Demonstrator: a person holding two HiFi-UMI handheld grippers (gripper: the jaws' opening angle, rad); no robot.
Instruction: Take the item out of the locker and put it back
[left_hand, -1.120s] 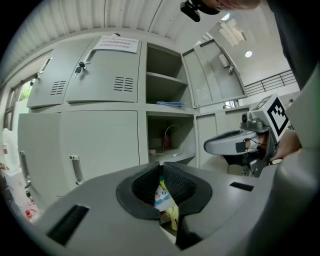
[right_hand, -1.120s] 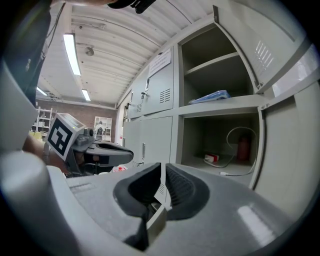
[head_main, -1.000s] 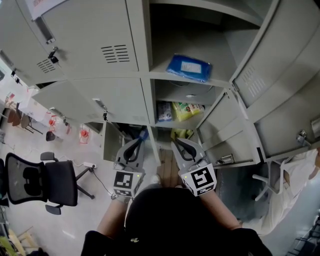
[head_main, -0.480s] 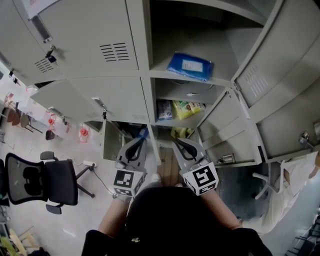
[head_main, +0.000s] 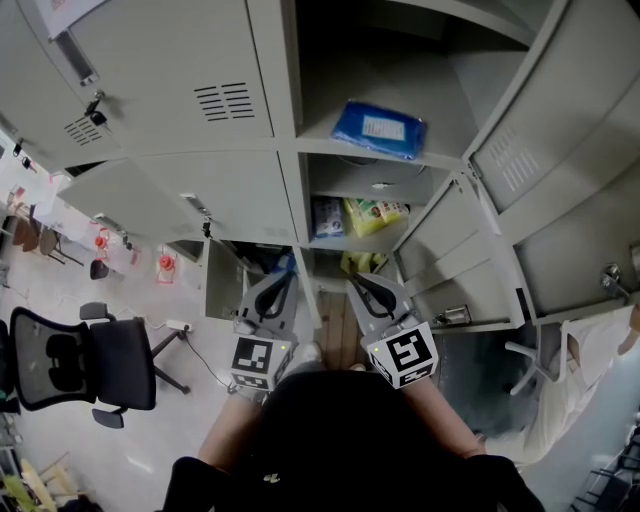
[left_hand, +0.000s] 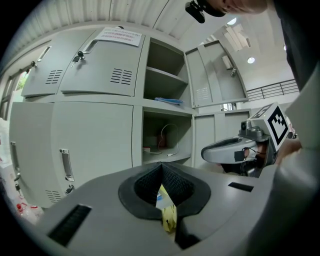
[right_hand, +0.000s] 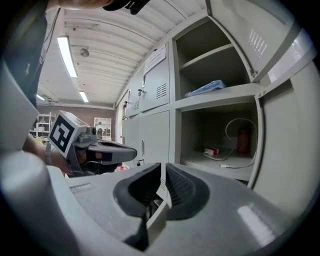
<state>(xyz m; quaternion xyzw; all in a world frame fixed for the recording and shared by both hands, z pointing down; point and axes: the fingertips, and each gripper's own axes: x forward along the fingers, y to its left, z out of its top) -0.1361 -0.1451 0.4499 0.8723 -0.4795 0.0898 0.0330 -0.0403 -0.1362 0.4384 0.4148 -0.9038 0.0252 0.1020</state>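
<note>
A flat blue package (head_main: 378, 130) lies on the shelf of the open upper locker compartment; it also shows as a thin blue edge (left_hand: 167, 100) in the left gripper view and as a blue edge (right_hand: 206, 88) in the right gripper view. My left gripper (head_main: 283, 276) and right gripper (head_main: 353, 284) are held side by side close to the body, well below and short of that shelf. The left gripper (left_hand: 161, 168) has its pads pressed together with nothing between them. The right gripper (right_hand: 163, 170) is also shut and empty.
The compartment below holds a white cable (right_hand: 235, 145) and a small red-and-white box (right_hand: 211, 151). Lower still are yellow packs (head_main: 375, 216) and a blue pack (head_main: 326, 218). Open locker doors (head_main: 520, 150) swing out at the right. An office chair (head_main: 90, 365) stands at the left.
</note>
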